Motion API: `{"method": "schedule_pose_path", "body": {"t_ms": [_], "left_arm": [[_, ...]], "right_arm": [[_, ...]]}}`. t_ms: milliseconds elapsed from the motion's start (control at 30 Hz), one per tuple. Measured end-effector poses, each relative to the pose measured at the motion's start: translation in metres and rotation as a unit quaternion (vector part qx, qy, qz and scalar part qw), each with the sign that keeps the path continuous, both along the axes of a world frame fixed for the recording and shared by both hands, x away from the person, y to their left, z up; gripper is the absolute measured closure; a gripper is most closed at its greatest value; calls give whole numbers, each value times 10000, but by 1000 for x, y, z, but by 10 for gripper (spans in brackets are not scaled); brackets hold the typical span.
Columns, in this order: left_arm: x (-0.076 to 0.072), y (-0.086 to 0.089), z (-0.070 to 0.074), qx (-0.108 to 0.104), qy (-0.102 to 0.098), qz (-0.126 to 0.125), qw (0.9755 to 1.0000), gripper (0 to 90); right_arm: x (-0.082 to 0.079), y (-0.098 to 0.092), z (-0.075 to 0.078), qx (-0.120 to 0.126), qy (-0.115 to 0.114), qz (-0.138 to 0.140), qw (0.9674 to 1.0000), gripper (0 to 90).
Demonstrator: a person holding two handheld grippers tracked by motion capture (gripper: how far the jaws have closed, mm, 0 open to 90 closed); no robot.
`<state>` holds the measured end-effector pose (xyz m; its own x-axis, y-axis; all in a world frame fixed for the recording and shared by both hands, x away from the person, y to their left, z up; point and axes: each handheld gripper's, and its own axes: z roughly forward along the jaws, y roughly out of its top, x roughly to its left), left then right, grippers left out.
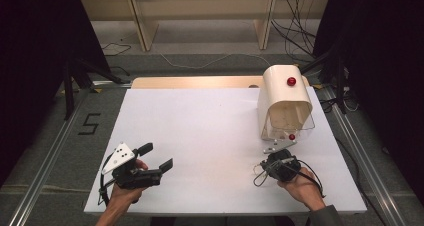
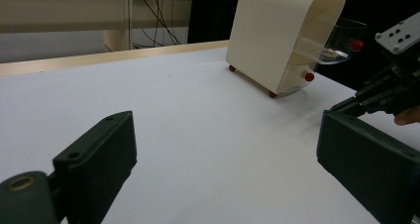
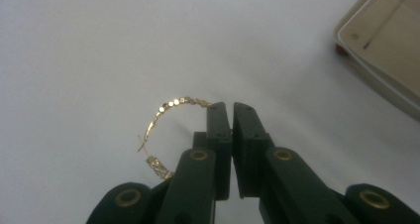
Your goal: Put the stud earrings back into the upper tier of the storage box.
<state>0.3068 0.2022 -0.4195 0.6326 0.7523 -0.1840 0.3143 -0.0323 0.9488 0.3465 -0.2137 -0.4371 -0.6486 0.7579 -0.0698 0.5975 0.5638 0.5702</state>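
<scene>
The jaws of the left gripper stand wide apart with nothing between them, hovering low over the white tabletop, well to the left of the cream box. In the left gripper view the two black jaws frame a bare stretch of tabletop, with the cream box beyond them, resting on small red feet.

The jaws of the right gripper are drawn almost together, just in front of the box's clear flap and close to its near edge. In the right gripper view a gold chain bracelet curls in a loop beside the tips of the right gripper; one end of the loop meets the left jaw's tip. It looks pinched there, though the contact point is too small to be sure of. The rest of the bracelet lies on the tabletop to the left of the jaws. A corner of the cream box shows at the upper right of that view.
</scene>
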Motion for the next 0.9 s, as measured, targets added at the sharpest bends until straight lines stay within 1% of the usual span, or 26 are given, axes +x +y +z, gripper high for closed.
{"method": "schedule_pose_path", "body": {"t_ms": [233, 300, 533, 700, 733, 767, 900], "left_arm": [[0, 0, 0, 3, 9, -2, 10000, 81], [0, 0, 0, -1, -1, -8, 10000, 81], [0, 0, 0, -9, -10, -10, 10000, 81], [0, 0, 0, -14, -6, -15, 10000, 81], [0, 0, 0, -13, -9, -13, 10000, 81], [0, 0, 0, -20, -8, -15, 10000, 81], [0, 0, 0, -14, -20, -13, 10000, 81]], "right_arm": [[-3, 3, 10, 62, -161, 85, 9998, 869], [-3, 3, 11, 85, -146, 70, 9998, 869], [-5, 3, 19, 169, -316, 138, 9993, 869], [-8, 2, 29, 332, -424, 189, 9984, 868], [-8, 2, 34, 419, -461, 212, 9978, 868], [-8, 2, 34, 419, -461, 212, 9978, 868], [-8, -1, 42, 532, -534, 223, 9969, 868]]}}
